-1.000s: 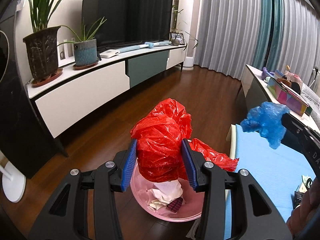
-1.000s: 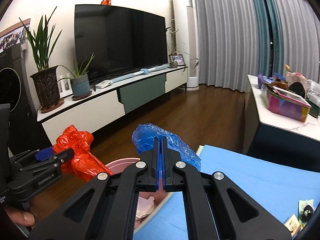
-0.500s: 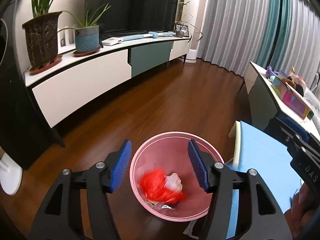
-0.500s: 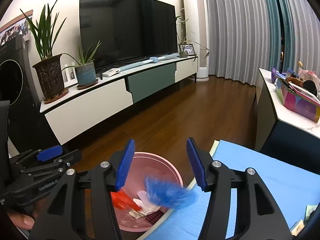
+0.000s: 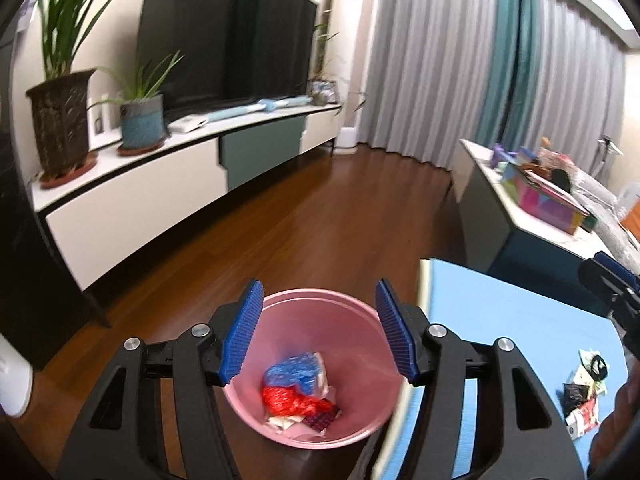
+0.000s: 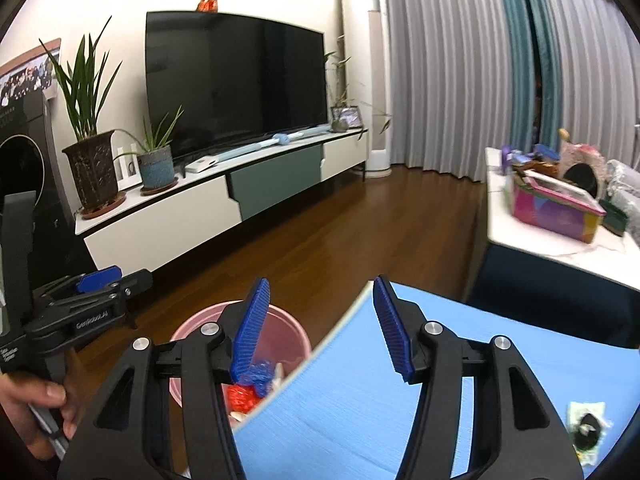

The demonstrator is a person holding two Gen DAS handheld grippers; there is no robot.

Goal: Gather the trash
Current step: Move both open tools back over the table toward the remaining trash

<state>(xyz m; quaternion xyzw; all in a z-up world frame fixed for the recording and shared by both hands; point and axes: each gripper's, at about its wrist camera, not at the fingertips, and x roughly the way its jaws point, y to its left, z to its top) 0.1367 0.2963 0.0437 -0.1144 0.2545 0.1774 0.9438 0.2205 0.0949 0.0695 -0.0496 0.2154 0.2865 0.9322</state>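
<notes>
Blue surface point(image 5: 500, 344) seen at right, beside pink bin point(image 5: 280, 308) on wooden floor point(image 5: 320, 220). Bin framed below left claw point(image 5: 319, 330), between its blue pads; right claw point(image 6: 320, 326) hung over surface edge, bin under its left pad. Both claws spread wide, nothing gripped. Blue bag point(image 5: 294, 372) lain atop red bag point(image 5: 288, 400) inside bin, among paper scraps, well below both claws. Small wrappers point(image 5: 584, 396) left on surface, right of left claw. Left claw handle held by hand point(image 6: 44, 408).

Two bags point(image 5: 294, 384) lie in the bin point(image 5: 360, 316), left of the mat point(image 5: 520, 320).
</notes>
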